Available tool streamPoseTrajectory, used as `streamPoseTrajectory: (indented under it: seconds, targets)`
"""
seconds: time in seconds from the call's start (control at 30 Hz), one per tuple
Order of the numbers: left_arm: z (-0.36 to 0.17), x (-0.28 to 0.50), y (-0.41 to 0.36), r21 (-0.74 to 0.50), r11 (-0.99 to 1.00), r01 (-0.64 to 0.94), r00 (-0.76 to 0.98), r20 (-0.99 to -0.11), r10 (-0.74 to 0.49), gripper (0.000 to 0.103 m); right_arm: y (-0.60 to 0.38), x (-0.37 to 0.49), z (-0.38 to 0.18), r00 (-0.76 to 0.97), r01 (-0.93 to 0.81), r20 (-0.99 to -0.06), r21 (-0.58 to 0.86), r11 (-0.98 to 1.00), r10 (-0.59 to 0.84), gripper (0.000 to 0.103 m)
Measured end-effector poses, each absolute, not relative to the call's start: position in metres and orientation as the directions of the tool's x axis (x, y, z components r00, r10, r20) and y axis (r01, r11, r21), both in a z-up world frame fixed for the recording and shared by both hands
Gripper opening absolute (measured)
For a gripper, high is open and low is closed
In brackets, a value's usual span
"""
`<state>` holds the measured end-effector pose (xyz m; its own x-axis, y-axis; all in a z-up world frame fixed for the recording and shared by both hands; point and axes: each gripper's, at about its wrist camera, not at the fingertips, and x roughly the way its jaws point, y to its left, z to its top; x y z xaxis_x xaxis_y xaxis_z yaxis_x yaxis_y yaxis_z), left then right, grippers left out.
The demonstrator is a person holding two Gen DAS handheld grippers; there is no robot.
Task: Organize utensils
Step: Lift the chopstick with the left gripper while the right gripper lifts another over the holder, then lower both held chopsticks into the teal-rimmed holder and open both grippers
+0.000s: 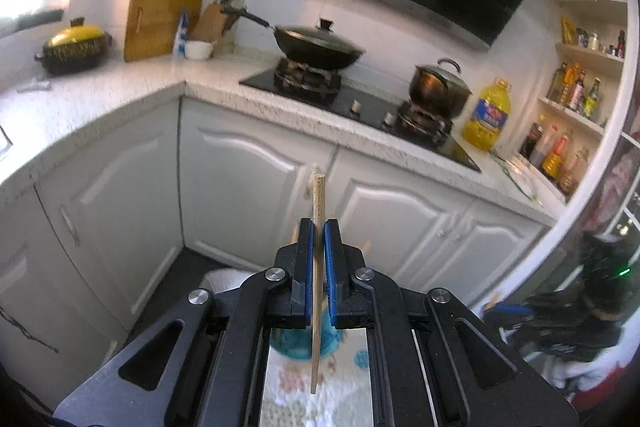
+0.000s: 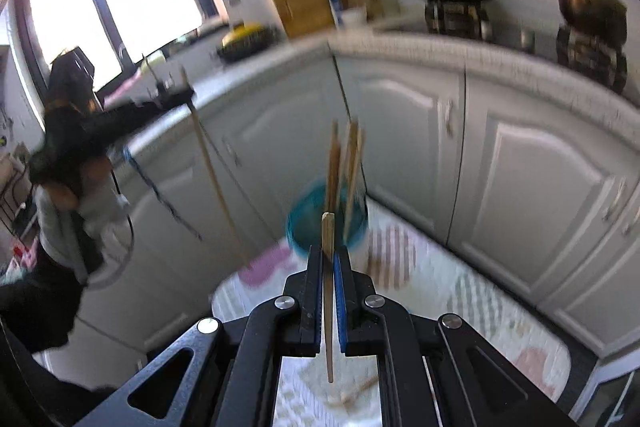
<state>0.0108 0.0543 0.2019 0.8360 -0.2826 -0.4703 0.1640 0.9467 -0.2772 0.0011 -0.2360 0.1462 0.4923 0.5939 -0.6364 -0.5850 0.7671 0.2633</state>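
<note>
My left gripper (image 1: 319,227) is shut on one pale wooden chopstick (image 1: 319,195) that stands upright between its blue pads. Under it, partly hidden by the gripper body, is a teal cup (image 1: 292,343). My right gripper (image 2: 330,253) is shut on another chopstick (image 2: 328,227), also upright. Just beyond that one stands the teal cup (image 2: 300,223) with several chopsticks (image 2: 334,163) leaning in it. In the right wrist view the left gripper (image 2: 180,93) shows blurred at the left, with its long chopstick (image 2: 212,171) hanging down. A loose chopstick (image 2: 356,391) lies on the mat.
The cup stands on a patterned mat (image 2: 460,287) on the floor, in front of white cabinets (image 1: 248,187). The counter above carries a hob (image 1: 320,95) with a wok (image 1: 316,45) and a pot (image 1: 438,87), and a yellow oil bottle (image 1: 486,115). A person's sleeve (image 2: 68,131) fills the left.
</note>
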Motion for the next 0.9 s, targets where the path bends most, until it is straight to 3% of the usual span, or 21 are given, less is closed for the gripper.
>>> streamPoseTrajectory:
  seconds: [0.17,0.33,0.9]
  targets:
    - [0.202,0.039,0.048,-0.226,0.966,0.125,0.864,-0.453,-0.217,0.004,-0.221,0.027,0.193,0.579,-0.576,-0.535,0.266,0.773,0.615,0.005]
    - [0.183,0.066,0.046,-0.217,0.972,0.095,0.857,-0.479,-0.191,0.004,-0.193,0.067,0.200,0.606,-0.559,-0.498,0.287,0.778,0.620,0.005]
    - [0.097,0.115,0.029,-0.173,0.984,0.036,0.791,-0.596,-0.134,0.004,-0.170,0.116,0.090,0.536,-0.477,-0.626,0.330,0.815,0.567,0.005]
